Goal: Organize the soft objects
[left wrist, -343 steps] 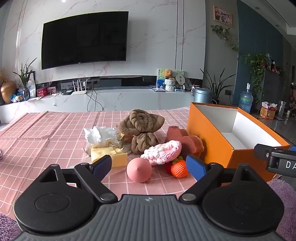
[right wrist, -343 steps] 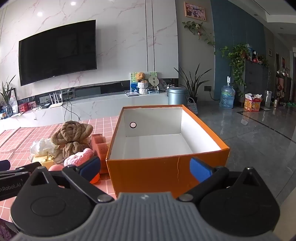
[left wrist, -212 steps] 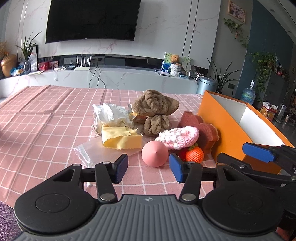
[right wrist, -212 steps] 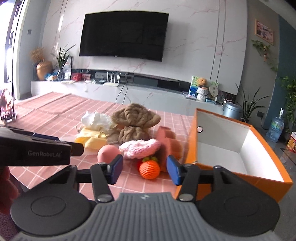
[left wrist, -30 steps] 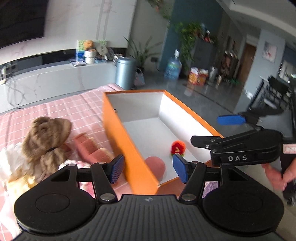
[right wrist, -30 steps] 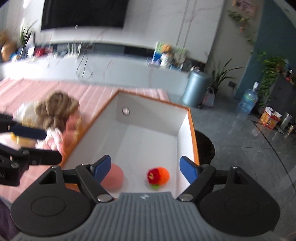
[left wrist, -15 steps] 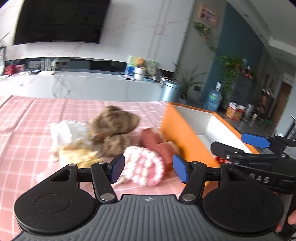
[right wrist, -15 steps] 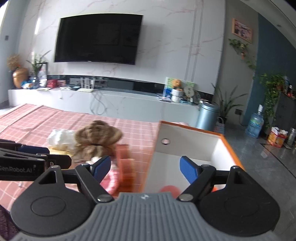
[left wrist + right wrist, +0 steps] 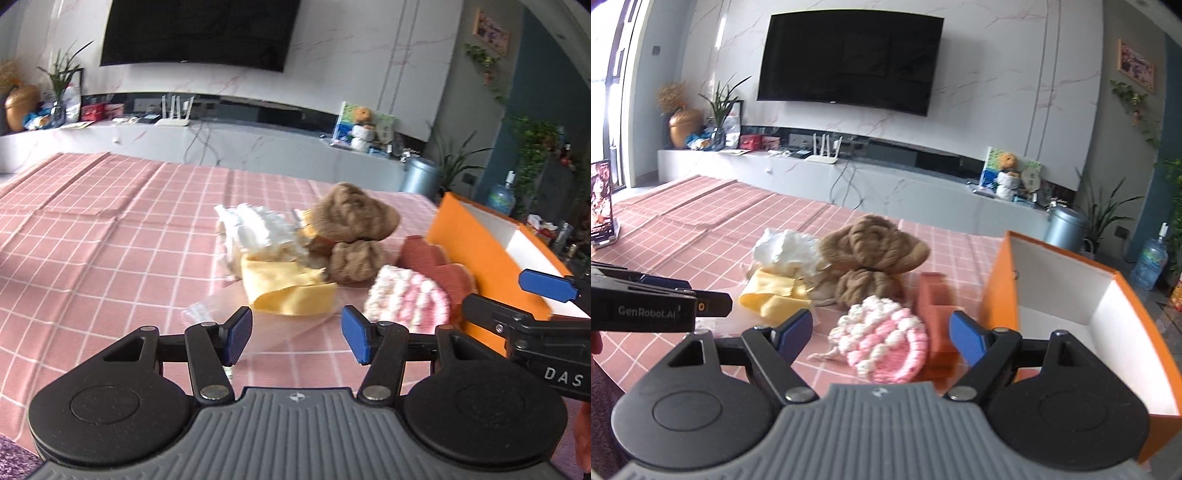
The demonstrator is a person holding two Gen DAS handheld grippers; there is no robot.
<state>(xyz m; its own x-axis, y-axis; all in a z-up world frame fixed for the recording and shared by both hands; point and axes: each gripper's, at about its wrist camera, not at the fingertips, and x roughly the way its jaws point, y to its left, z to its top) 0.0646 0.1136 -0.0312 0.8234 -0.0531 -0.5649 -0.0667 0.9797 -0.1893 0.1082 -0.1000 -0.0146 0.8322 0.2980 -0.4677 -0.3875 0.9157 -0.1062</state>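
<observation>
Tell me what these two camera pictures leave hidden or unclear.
- Orange box floor: near part hidden by the gripper body in the right wrist view, by its own wall in the left.
- Clear plastic bag: contents unreadable, partly under the yellow cloth.
- Brown knitted bundle: blurred in the left view.

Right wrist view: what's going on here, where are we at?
A person is sorting soft things into the orange box. Both tools are open and empty. The right tool faces the pink-and-white knitted piece on the checked tablecloth; the left tool faces the yellow cloth. The brown knotted plush, white tissue and reddish sponge lie outside the box.
</observation>
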